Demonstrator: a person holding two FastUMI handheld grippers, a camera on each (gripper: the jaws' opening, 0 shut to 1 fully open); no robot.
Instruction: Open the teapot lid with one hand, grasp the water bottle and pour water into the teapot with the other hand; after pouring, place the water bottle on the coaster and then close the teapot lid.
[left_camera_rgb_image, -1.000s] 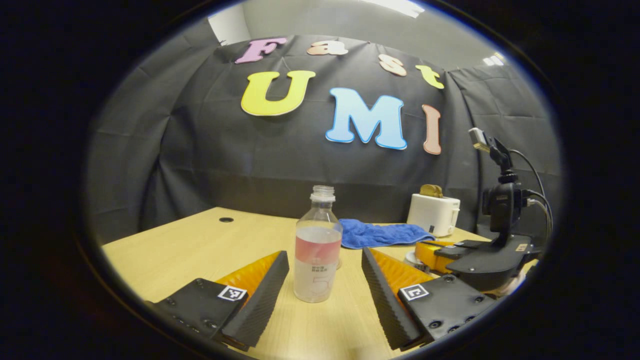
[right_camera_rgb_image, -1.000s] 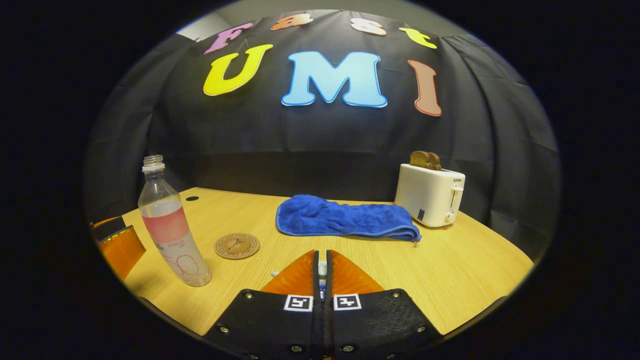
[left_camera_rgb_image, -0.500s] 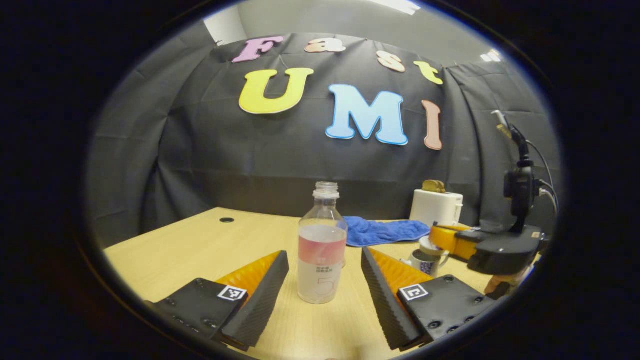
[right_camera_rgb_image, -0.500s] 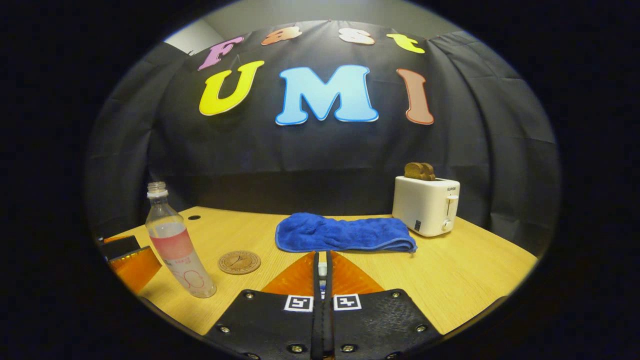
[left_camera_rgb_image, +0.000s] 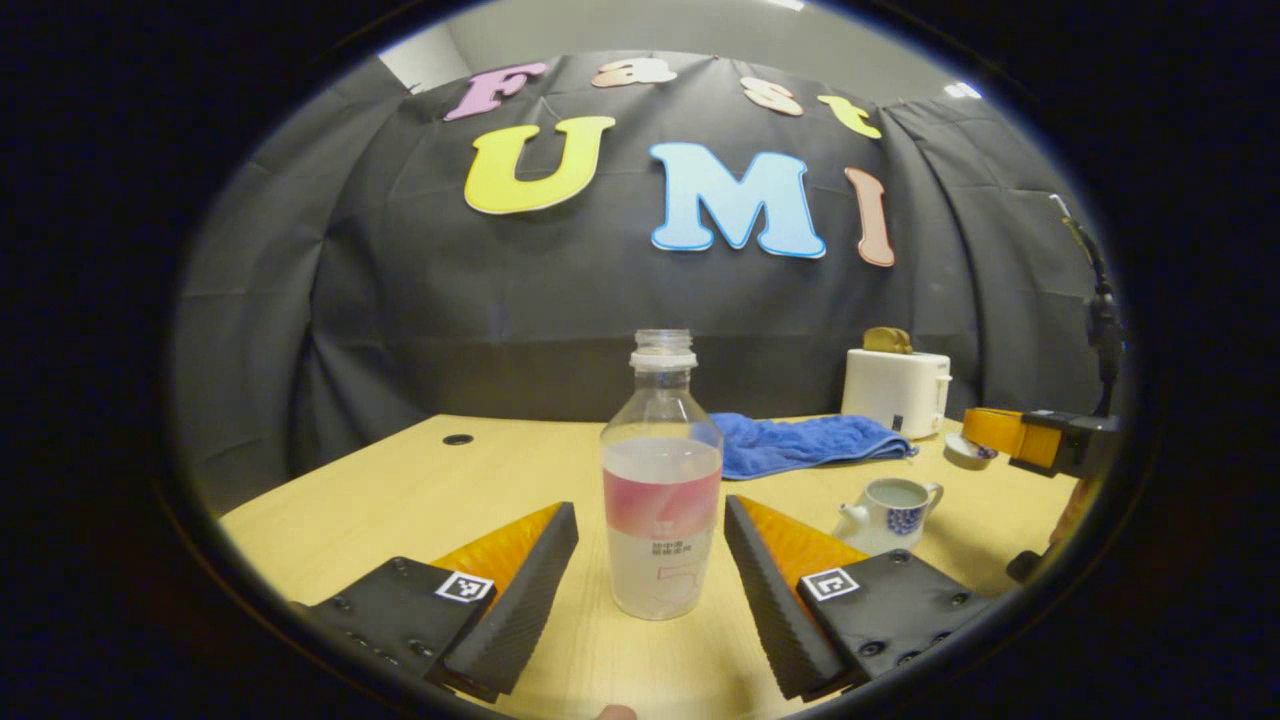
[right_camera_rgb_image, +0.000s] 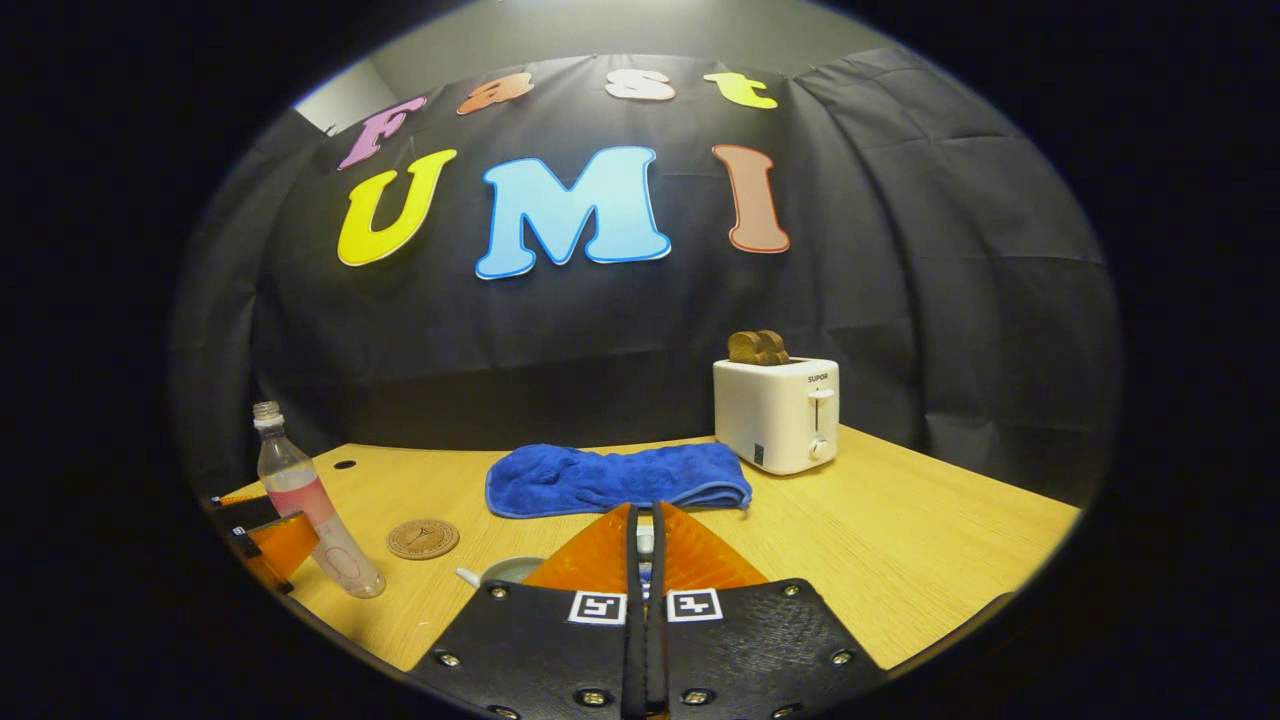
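Teapot (left_camera_rgb_image: 888, 512) stands lidless on the table (left_camera_rgb_image: 420, 490); right gripper (right_camera_rgb_image: 645, 535) pinches its lid (left_camera_rgb_image: 968, 451) aloft; left gripper (left_camera_rgb_image: 650, 560) gapes around the uncapped water bottle (left_camera_rgb_image: 661, 480), untouching.

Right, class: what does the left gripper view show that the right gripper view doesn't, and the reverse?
Left gripper view adds: a side look at the teapot lid pinched in the right gripper, held clear of the open teapot, whose spout and handle are plain. Right gripper view adds: the round coaster lying flat near the bottle. Shared: the water bottle upright on the table, the blue towel, the toaster, and the teapot, just its rim in the right gripper view.
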